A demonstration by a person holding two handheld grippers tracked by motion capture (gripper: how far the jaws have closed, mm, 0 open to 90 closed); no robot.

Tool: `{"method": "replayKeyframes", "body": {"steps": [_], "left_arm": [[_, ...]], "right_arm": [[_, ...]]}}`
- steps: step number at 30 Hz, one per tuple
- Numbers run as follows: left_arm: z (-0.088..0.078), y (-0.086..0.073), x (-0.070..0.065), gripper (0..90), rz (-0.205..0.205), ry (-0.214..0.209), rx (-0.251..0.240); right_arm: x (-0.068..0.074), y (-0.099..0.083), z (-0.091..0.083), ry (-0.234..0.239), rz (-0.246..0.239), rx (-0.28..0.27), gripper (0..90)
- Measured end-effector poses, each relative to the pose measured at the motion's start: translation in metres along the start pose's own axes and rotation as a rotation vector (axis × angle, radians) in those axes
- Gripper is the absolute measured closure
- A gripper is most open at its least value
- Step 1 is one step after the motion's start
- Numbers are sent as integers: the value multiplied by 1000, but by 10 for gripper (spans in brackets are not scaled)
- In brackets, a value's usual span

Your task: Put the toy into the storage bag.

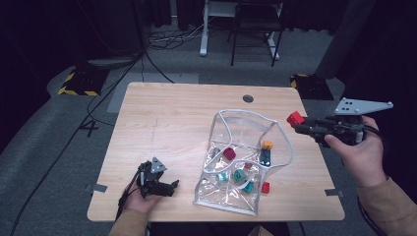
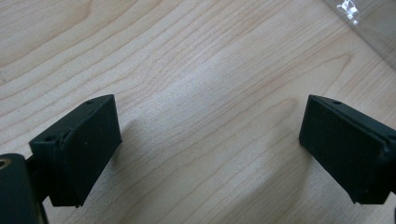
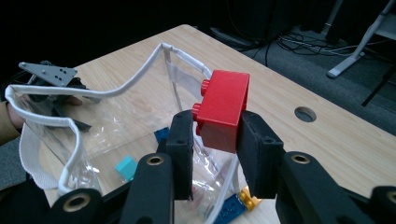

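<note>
A red brick [image 3: 223, 109] is clamped between the jaws of my right gripper [image 1: 301, 124], which is shut on it and held in the air over the table's right side. Just to its left stands the clear plastic bag [image 1: 248, 129] with a white rim [image 3: 116, 89], its mouth open. Several coloured bricks [image 1: 239, 175] lie inside the bag, and a small red one [image 1: 266, 187] lies at its lower right. My left gripper [image 1: 167, 188] rests low on the table near the front edge, left of the bag. It is open over bare wood [image 2: 205, 116], with its pads [image 2: 91, 149] wide apart.
The wooden table [image 1: 167, 118] has a round cable hole [image 1: 248, 98] near its far edge. A corner of the bag [image 2: 369, 23] shows in the left gripper view. Beyond the table are floor cables [image 1: 172, 37], a chair frame [image 1: 255, 29] and yellow-black taped feet [image 1: 78, 83].
</note>
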State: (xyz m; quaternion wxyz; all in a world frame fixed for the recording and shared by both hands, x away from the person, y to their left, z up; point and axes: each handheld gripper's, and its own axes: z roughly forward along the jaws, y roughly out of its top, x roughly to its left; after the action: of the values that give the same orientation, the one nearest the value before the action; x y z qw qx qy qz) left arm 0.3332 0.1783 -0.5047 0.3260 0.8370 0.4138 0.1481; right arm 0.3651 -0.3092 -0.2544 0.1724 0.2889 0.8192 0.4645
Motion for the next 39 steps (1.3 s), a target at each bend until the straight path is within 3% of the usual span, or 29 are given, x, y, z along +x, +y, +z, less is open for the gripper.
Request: {"method": "replayKeyframes", "body": {"steps": [8,14,27,39], "left_arm": [[0,0,0,55,0,0,0],[0,0,0,56,-1,0,1],[0,0,0,56,-2,0,0],[0,0,0,56,-6,-1,1]], "right_arm": [[4,23,16,21,-29,8,674],[6,31,37,55,-21,18,674],[16,35,94,134,-1,70,674],[19,23,139,183,34,160,674]]}}
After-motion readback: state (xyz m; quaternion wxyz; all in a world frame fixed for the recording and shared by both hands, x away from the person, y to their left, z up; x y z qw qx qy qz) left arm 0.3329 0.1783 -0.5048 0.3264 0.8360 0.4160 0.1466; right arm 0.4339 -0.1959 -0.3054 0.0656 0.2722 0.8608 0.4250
